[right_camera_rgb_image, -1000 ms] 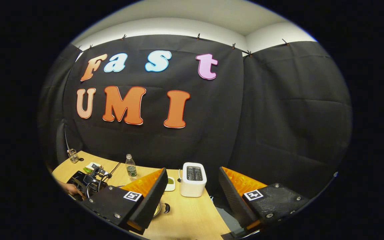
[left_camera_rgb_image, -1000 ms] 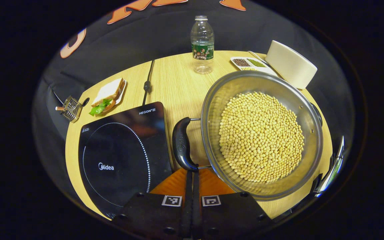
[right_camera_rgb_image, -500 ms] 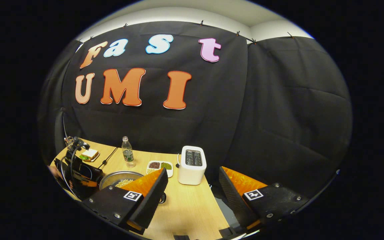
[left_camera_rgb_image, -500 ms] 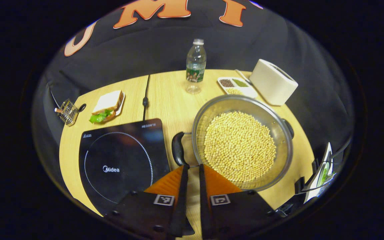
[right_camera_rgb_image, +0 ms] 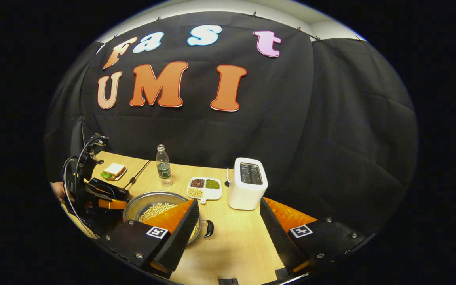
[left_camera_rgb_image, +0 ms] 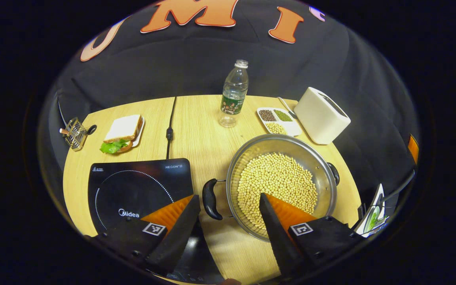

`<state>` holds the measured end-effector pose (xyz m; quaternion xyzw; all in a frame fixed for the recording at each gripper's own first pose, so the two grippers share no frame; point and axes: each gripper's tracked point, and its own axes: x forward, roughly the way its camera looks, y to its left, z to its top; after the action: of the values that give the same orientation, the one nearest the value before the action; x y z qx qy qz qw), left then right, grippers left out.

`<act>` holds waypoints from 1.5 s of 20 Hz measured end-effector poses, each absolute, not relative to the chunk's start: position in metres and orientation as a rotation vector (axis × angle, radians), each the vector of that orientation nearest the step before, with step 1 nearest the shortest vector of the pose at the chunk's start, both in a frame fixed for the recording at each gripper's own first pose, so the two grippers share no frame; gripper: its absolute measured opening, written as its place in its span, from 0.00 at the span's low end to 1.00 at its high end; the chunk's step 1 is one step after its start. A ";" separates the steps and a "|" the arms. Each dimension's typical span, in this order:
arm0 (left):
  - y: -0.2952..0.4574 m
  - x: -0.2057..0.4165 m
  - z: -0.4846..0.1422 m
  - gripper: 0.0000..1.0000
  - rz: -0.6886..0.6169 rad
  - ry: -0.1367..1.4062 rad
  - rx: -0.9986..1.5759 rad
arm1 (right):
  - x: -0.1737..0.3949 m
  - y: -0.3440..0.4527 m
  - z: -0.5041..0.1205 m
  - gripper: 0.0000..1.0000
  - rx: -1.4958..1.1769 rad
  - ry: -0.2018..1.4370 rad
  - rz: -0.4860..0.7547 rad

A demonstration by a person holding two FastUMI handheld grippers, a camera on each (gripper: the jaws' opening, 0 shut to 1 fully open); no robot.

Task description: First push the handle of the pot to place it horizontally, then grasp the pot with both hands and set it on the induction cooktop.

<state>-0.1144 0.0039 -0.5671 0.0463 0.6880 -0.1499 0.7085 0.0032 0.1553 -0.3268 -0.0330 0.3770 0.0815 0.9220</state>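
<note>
Holding my left gripper (left_camera_rgb_image: 228,206) wide apart above the wooden table (left_camera_rgb_image: 196,122), I log its near black pot handle (left_camera_rgb_image: 209,199), a curved glossy loop, between my fingers with neither touching it. Just ahead and right sits the pot (left_camera_rgb_image: 323,174), round, shiny steel, shallow, filled with small pale beans, on the table beside the induction cooktop (left_camera_rgb_image: 133,186), a flat black glass slab with a dotted ring, ahead and left. Farther ahead: a clear plastic bottle (left_camera_rgb_image: 234,95), a white divided dish (left_camera_rgb_image: 277,120) of seeds, a smooth white toaster (left_camera_rgb_image: 321,114), a sandwich (left_camera_rgb_image: 121,128) on its plate. My right gripper (right_camera_rgb_image: 228,213) is likewise spread wide and empty, with the pot (right_camera_rgb_image: 141,200) ahead-left, its far handle (right_camera_rgb_image: 209,228) just by my left finger.
</note>
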 end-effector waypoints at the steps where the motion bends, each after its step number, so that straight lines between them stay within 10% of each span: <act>1: 0.004 -0.113 -0.571 0.99 -0.331 1.524 0.110 | 0.003 0.163 -0.335 0.96 -0.065 0.791 0.176; 21: 0.008 -0.128 -0.637 0.99 -0.360 1.548 0.178 | -0.023 0.225 -0.522 0.95 -0.060 1.215 0.197; 30: 0.015 -0.126 -0.648 0.71 -0.334 1.518 0.227 | -0.035 0.225 -0.567 0.90 -0.058 1.335 0.154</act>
<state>-0.1263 0.0152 -0.6483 0.1020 0.6834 -0.1505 0.7071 -0.0354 0.2248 -0.5669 -0.0270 0.6182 0.0713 0.7823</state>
